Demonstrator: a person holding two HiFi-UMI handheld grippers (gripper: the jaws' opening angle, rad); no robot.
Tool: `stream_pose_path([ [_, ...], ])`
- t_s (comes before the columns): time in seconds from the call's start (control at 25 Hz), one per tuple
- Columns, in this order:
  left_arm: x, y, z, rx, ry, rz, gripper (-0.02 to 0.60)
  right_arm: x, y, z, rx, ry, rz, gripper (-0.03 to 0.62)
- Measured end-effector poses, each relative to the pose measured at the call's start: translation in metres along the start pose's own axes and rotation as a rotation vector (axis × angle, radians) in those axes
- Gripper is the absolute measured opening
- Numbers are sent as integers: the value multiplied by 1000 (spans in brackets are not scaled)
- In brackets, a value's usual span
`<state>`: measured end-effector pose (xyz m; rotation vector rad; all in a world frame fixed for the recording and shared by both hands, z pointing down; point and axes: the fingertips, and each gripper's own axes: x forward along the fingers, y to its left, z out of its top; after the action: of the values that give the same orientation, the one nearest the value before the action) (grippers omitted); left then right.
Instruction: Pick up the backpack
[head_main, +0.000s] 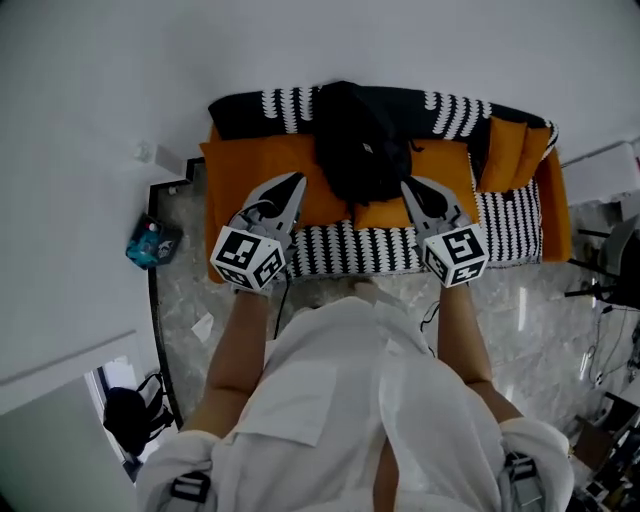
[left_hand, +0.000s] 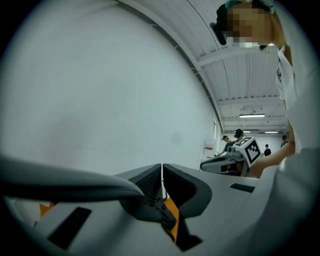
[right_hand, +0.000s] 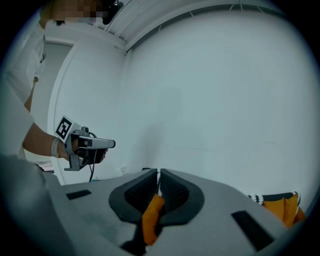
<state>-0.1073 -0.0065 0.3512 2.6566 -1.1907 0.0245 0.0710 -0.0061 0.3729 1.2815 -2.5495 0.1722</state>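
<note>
A black backpack (head_main: 358, 148) sits upright in the middle of an orange sofa (head_main: 250, 165), against the black-and-white throw on its back. My left gripper (head_main: 298, 179) hovers just left of the pack over the seat, jaws shut and empty. My right gripper (head_main: 405, 185) hangs just right of it, also shut with nothing held. In the left gripper view the closed jaws (left_hand: 161, 173) face a bare white wall, and the right gripper (left_hand: 239, 156) shows beyond them. From the right gripper view the shut jaws (right_hand: 158, 175) face the wall too, with the left gripper (right_hand: 85, 146) off to the side.
A patterned blanket (head_main: 360, 250) drapes the sofa's front edge. On the marble floor lie a teal object (head_main: 152, 242) at the left and a dark bag (head_main: 128, 415) lower left. A white table (head_main: 612, 170) stands right of the sofa. People (left_hand: 235, 137) stand far off.
</note>
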Motion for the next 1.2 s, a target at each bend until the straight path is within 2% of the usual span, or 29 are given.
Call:
stream_pose_path([
  [0.36, 99, 38, -6, -67, 43, 66, 32, 67, -90, -1, 14, 31, 83, 63],
  [0.76, 147, 73, -6, -92, 79, 160, 32, 129, -125, -6, 5, 72, 204, 97],
  [0.96, 156, 89, -25, -121, 108, 153, 32, 158, -124, -36, 23, 150, 208, 162],
  [1.2, 170, 117, -61, -154, 158, 102, 32, 204, -130, -81, 56, 251, 161, 233],
])
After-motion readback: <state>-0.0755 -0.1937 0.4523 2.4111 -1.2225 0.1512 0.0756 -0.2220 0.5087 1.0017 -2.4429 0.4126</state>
